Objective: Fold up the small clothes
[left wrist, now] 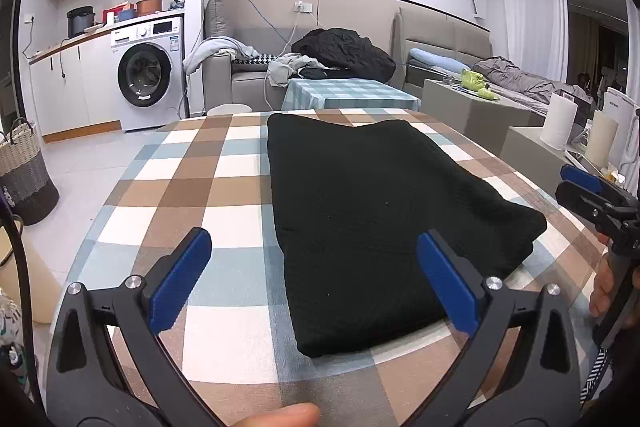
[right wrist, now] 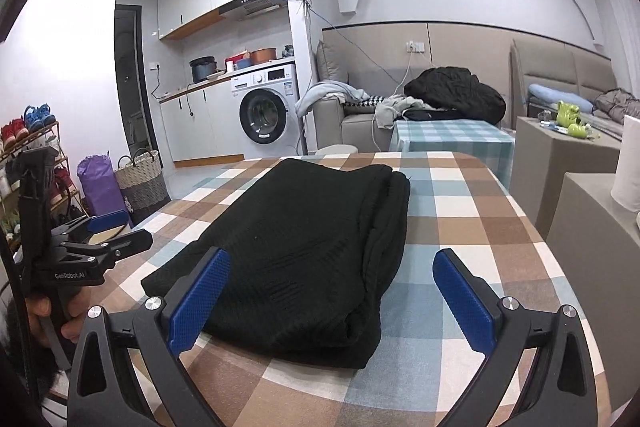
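Observation:
A black knit garment (left wrist: 372, 211) lies folded into a long rectangle on the checkered tablecloth (left wrist: 208, 187). It also shows in the right wrist view (right wrist: 304, 251). My left gripper (left wrist: 316, 279) is open and empty, held above the garment's near left corner. My right gripper (right wrist: 332, 299) is open and empty, above the garment's near right end. The right gripper shows at the right edge of the left wrist view (left wrist: 592, 195). The left gripper shows at the left of the right wrist view (right wrist: 116, 231).
A second table with a green check cloth (left wrist: 348, 93) stands beyond. A sofa with a black coat (left wrist: 344, 51) and a washing machine (left wrist: 148, 75) are at the back. Grey blocks with paper rolls (left wrist: 560, 123) stand right. A woven basket (left wrist: 24, 171) sits on the floor left.

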Tool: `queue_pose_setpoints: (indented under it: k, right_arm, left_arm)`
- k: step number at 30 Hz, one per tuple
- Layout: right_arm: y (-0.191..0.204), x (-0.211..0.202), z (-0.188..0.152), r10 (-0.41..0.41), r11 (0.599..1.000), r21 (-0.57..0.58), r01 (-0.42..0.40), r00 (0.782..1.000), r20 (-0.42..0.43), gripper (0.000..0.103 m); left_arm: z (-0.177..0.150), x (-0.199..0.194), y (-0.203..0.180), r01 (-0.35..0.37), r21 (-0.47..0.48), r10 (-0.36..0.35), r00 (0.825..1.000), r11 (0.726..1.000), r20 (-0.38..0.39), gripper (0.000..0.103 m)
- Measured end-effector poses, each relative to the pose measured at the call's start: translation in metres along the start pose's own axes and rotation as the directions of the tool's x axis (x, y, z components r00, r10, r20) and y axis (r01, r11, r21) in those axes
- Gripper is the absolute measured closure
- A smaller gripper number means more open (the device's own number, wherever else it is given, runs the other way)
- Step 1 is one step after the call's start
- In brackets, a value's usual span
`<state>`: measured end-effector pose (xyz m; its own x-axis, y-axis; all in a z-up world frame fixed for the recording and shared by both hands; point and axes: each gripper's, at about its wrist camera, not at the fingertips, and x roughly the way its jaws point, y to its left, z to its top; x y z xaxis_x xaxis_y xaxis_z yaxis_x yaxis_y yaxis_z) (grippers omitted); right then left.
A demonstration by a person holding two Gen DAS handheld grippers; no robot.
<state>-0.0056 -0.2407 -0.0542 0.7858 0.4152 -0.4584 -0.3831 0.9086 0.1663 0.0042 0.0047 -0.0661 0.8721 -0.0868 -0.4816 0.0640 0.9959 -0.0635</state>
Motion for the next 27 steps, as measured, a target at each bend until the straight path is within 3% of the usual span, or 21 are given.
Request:
queue_pose_setpoints:
  k: [11, 27]
  right_arm:
    - [0.0038, -0.0015, -0.0030, -0.032, 0.999, -0.035, 0.033, 0.999, 0.019, 0.000]
    - [0.0008, 0.0008, -0.0037, -0.011, 0.999, -0.033, 0.012, 1.000, 0.020, 0.000]
  left_arm:
    - [-0.0031, -0.0051, 0.0010, -0.012, 0.001, 0.012, 0.999, 1.000, 0.029, 0.001]
    - [-0.0039, -0.0081, 0.0010, -0.006, 0.012, 0.005, 0.999, 1.000, 0.048, 0.001]
